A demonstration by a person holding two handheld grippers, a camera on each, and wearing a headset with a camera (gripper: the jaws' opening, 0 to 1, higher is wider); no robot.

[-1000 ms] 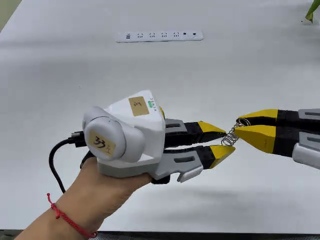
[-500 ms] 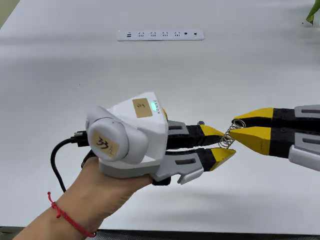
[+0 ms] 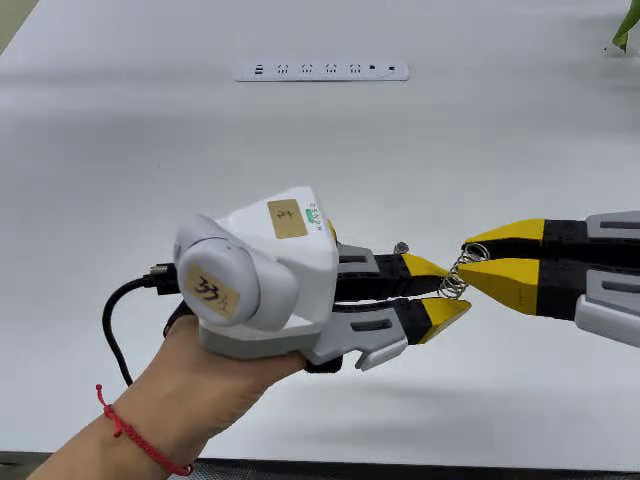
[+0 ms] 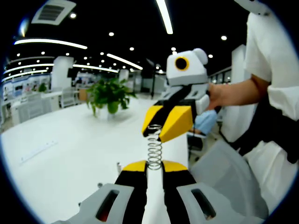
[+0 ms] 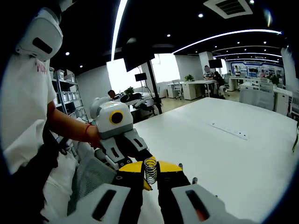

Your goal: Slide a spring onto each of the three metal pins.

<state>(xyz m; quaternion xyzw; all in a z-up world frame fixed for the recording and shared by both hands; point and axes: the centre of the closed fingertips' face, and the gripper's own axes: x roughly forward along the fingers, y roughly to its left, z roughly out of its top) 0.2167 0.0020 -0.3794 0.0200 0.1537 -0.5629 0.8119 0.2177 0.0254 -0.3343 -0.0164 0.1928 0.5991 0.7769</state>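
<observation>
A small steel spring [image 3: 459, 271] bridges the tips of both grippers above the white table [image 3: 150, 180]. My right gripper [image 3: 464, 258] comes in from the right and is shut on the spring's far end. My left gripper [image 3: 455, 286], held in a hand at lower left, has its jaws nearly together on what looks like a thin metal pin, whose shaft is hidden inside the coil. In the left gripper view the spring [image 4: 153, 149] rises from my left gripper [image 4: 154, 165] to the right gripper [image 4: 156, 130]. The right gripper view shows the spring [image 5: 150, 170] end-on.
A white power strip [image 3: 322, 71] lies at the back of the table. A green leaf [image 3: 625, 25] pokes in at the top right. Two small metal pins [image 5: 180, 164] [image 5: 194, 180] stand on the table beneath the grippers. One pin head [image 3: 401, 247] peeks above the left jaws.
The right gripper has edged left and slightly down, bringing the spring closer onto the left gripper's tips. The left gripper has shifted only slightly.
</observation>
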